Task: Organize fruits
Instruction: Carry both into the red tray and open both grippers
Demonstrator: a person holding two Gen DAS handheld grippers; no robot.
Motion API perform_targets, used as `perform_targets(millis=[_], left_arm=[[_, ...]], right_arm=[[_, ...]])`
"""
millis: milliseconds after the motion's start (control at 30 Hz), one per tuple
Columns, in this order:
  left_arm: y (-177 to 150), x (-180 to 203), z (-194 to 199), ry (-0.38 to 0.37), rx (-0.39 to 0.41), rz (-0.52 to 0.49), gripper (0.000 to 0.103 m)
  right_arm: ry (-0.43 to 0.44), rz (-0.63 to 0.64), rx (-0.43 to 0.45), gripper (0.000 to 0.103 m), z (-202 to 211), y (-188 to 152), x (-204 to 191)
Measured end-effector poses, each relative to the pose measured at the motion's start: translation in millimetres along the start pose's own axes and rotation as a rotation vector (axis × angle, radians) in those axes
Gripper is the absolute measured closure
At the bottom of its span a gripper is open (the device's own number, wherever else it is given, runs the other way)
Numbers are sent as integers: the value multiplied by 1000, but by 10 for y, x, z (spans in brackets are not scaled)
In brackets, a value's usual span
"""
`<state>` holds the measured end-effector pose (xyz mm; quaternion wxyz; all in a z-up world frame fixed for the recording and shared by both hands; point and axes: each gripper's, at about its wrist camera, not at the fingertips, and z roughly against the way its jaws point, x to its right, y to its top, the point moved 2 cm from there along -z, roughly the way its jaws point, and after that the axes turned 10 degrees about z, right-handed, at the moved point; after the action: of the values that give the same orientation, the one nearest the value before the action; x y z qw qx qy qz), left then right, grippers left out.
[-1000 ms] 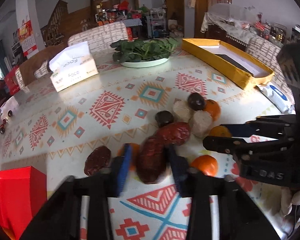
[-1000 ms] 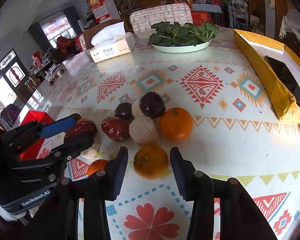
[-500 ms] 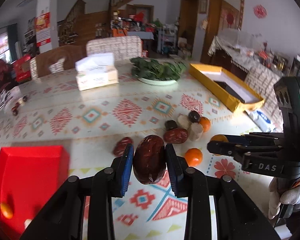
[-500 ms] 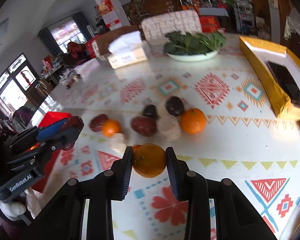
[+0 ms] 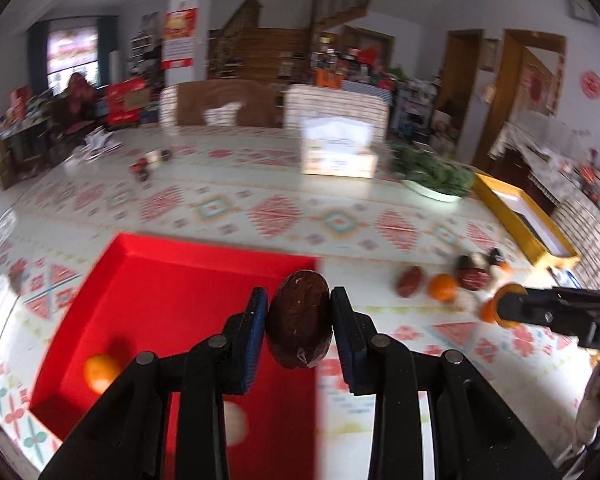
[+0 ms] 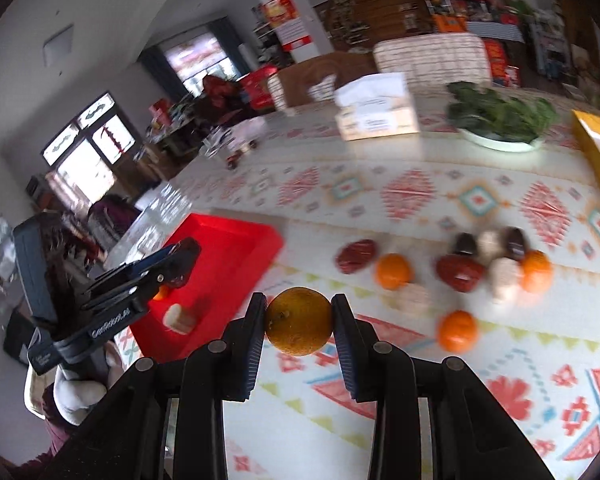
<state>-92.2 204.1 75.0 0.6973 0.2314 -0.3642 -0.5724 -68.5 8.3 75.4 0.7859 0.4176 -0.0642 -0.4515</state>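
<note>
A lived-in home: staircase (image 5: 256, 32), dining table (image 5: 228, 196), tissue box (image 5: 338, 148), plate of greens (image 5: 432, 176).

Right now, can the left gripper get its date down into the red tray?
Probably yes. The left gripper, shut on the date, hangs over the red tray, whose open floor holds only an orange and a pale piece.

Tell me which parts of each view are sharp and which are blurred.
Left wrist view: the dark brown oval date in the left gripper is sharp; the red tray and table smear. Right wrist view: the round orange citrus is crisp, loose fruits blurred.
</note>
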Motion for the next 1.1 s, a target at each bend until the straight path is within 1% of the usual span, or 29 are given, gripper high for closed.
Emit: perform_targets(millis=[167,333,433,567,667,733,800,833,867,900,933,967,1000,1100], left_arm=[[43,-499,-87,77,-8,53,72],[49,-839,-176,114,-26,96,72],[41,-985,-241,128,-39,121,72],[45,-1057,-305,139,-47,137,72],[51,-1070,-309,142,-42,146,71],[63,-1066,-298,142,-36,156,67],[71,-1071,-275,139,-28,168,54],[75,-1065,-261,138,-23,171,52],[78,-1054,-243,138,-19,171,52],[83,-1038,-224,138,-16,170,51],[89,-1017,-203,137,-13,168,50],[94,-996,-188,137,-11,166,46],[100,-971,-167,137,-7,163,42],[122,-887,-89,137,13,154,40]], right_arm=[[22,105,-68,67,-542,138,-531],[33,201,-135,67,-1079,185,-972],[33,243,-158,67,-1261,185,-1118],[10,292,-179,67,-1458,173,-1255],[4,304,-190,66,-1551,162,-1269],[-10,314,-191,66,-1576,151,-1266],[-20,318,-191,66,-1580,150,-1261],[-26,316,-188,66,-1570,152,-1254],[-36,316,-182,62,-1557,159,-1244],[-43,317,-176,55,-1538,168,-1236],[-47,318,-172,51,-1517,176,-1236],[-55,320,-164,45,-1488,184,-1230],[-60,322,-155,43,-1456,193,-1226],[-70,323,-139,39,-1362,215,-1211]])
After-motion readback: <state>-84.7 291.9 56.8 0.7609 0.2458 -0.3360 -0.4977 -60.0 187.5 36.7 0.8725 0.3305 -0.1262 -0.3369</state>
